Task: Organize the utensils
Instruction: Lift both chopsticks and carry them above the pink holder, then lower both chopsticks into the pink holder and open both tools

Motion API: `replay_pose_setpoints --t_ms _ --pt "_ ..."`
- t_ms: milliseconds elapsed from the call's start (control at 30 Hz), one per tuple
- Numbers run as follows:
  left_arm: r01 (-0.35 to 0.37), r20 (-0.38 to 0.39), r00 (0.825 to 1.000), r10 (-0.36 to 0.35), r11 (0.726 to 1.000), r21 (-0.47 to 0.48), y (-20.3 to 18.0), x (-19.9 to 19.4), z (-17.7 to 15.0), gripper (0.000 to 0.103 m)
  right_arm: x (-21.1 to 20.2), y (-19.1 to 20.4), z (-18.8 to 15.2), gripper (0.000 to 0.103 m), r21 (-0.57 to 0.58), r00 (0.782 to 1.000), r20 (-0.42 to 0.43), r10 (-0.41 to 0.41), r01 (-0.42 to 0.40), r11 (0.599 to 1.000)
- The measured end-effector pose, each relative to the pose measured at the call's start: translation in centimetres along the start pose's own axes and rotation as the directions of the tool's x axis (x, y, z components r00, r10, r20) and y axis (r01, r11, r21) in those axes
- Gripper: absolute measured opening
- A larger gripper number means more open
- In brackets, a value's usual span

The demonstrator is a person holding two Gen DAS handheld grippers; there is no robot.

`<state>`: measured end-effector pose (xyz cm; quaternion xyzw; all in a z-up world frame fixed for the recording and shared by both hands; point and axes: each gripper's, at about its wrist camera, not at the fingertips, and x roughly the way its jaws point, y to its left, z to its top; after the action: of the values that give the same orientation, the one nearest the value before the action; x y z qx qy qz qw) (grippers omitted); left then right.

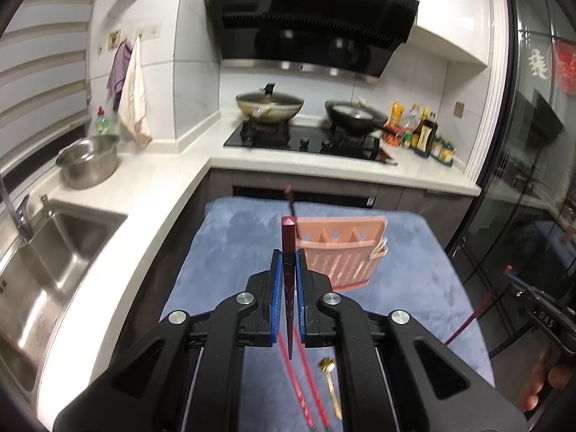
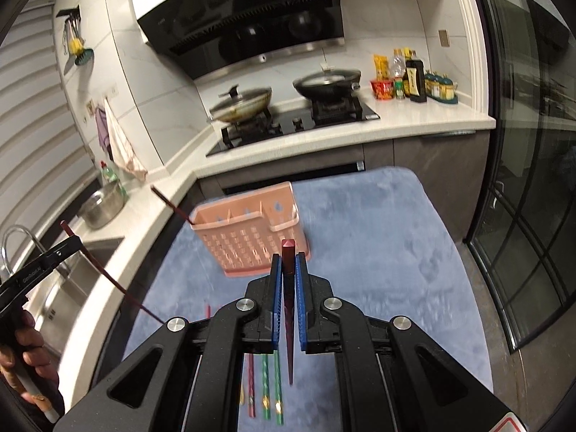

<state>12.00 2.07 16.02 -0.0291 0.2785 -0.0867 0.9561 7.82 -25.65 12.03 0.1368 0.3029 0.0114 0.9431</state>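
clamping a dark red chopstick (image 1: 288, 252) between blue pads, the left gripper (image 1: 288, 266) hung over the blue cloth (image 1: 230, 252); stick's blunt end stuck up past the fingertips, its thin tip ran down btwn the black arms. right gripper (image 2: 288, 270) was likewise clenched on a second dark red chopstick (image 2: 288, 255), tip pointing down toward the camera.

under the left tool lay two pink-red chopsticks (image 1: 309, 392) and a gold spoon (image 1: 329, 378), both partly hidden by the gripper body & cut off at the frame's bottom. under the right tool, green chopsticks (image 2: 270, 385) and a reddish one (image 2: 251, 385) showed only in the gap btwn the arms; tops covered.

mid-cloth stood the pink slotted utensil holder (image 1: 340, 255), upright, w/ one dark chopstick (image 1: 291, 201) leaning out of its left compartment. its near left corner was hidden behind the left pads. motion blur softened its edges in the right view.

beyond: white counter (image 1: 172, 187), steel sink (image 1: 54, 252) (cut off at left), steel colander bowl (image 1: 88, 160), hob w/ two lidded pans (image 1: 270, 106), black range hood (image 1: 309, 18), sauce bottles (image 2: 414, 75). bottle labels too small to read; hood had faint lettering, illegible. the other gripper's side read partly "das" in the left view, rest blurred.
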Motion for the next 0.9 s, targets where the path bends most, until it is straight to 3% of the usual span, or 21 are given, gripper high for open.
replay_pose_setpoints --t_ms 300,567,900 --pt "0.017 0.111 0.994 -0.017 1.0 0.004 -1.8 1.3 6.3 0.007 0.6 1.3 6.3 0.007 0.001 0.993 0.113 0.031 -0.031 1.0" --pt "0.035 0.224 0.974 -0.036 0.999 0.005 -3.3 3.2 11.0 0.007 2.9 2.5 11.8 0.007 0.014 0.978 0.187 0.095 -0.1 0.995" --pt "0.008 0.167 0.986 -0.003 0.999 -0.034 -2.5 9.3 11.3 0.007 8.7 3.2 14.4 0.007 0.073 0.975 0.2 0.094 -0.11 0.991"
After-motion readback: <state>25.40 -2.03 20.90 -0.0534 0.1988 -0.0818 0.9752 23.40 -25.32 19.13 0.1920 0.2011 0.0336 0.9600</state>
